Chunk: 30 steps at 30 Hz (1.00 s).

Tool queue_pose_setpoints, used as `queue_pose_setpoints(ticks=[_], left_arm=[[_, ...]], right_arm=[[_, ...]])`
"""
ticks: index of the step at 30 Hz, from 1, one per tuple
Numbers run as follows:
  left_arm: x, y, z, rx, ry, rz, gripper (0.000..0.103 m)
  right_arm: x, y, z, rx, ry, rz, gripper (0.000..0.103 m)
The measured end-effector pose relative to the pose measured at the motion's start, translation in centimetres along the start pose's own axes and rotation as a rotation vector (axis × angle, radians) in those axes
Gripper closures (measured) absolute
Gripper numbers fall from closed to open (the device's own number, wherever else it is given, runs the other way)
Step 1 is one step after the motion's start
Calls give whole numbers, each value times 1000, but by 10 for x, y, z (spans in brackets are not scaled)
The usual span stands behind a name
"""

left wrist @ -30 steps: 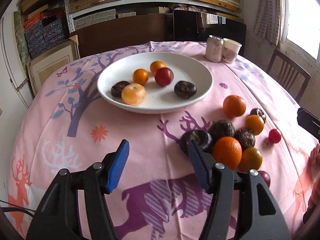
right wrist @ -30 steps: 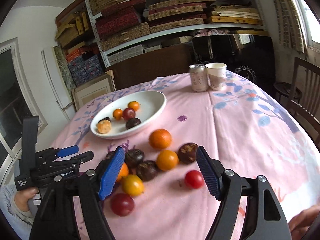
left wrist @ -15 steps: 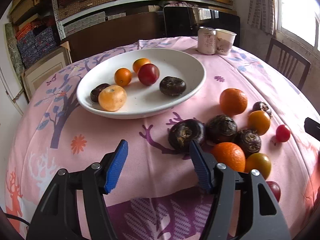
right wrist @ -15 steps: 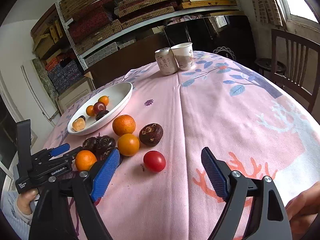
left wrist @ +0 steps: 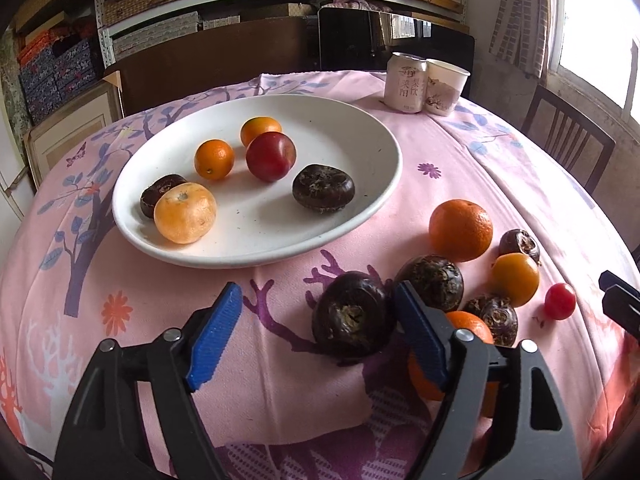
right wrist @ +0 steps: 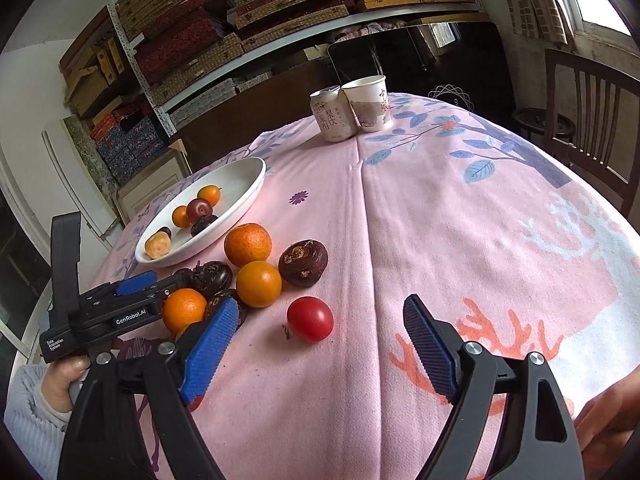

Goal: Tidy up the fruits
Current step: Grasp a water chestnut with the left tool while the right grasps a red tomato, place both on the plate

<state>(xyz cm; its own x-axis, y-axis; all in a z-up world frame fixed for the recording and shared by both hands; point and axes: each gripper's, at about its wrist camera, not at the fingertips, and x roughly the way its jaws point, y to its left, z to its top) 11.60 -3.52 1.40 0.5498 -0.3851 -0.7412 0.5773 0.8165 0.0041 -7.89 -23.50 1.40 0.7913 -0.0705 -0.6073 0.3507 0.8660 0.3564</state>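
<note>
A white plate (left wrist: 360,216) holds several fruits: small oranges, a red plum and dark water chestnuts. Beside it on the pink cloth lies a cluster of oranges (left wrist: 460,230), dark chestnuts and a red cherry tomato (right wrist: 310,319). My left gripper (left wrist: 316,334) is low over the cloth with its jaws opening. One dark chestnut (left wrist: 352,318) lies between them against the right pad, and the left pad stands well clear of it. My right gripper (right wrist: 320,348) is open, with the cherry tomato just ahead between its fingers, untouched. The left gripper (right wrist: 168,290) shows side-on at the cluster's near edge.
A drink can (left wrist: 405,82) and a paper cup (left wrist: 444,86) stand at the table's far side. A wooden chair (left wrist: 568,140) is at the right, and stacked shelves are behind. A hand (right wrist: 60,380) in a grey sleeve holds the left gripper.
My left gripper moved forward to the fruit cluster and its jaws widened around a dark chestnut. My right gripper dipped, rolled and opened wider, so the cherry tomato now sits centred ahead of it.
</note>
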Motion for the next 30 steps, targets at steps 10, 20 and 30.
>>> queue_pose_setpoints(ticks=[10,20,30], left_arm=[[-8,17,-20,71,45,115,26],[0,0,1,57,2,48,26],[-5,19,-14,-28,32,-76,57]], right_arm=[[2,2,0,-1,10,-1,18],[11,2,-1,-6,55,6,18],[16,15,-2,-73,84,-9,23]])
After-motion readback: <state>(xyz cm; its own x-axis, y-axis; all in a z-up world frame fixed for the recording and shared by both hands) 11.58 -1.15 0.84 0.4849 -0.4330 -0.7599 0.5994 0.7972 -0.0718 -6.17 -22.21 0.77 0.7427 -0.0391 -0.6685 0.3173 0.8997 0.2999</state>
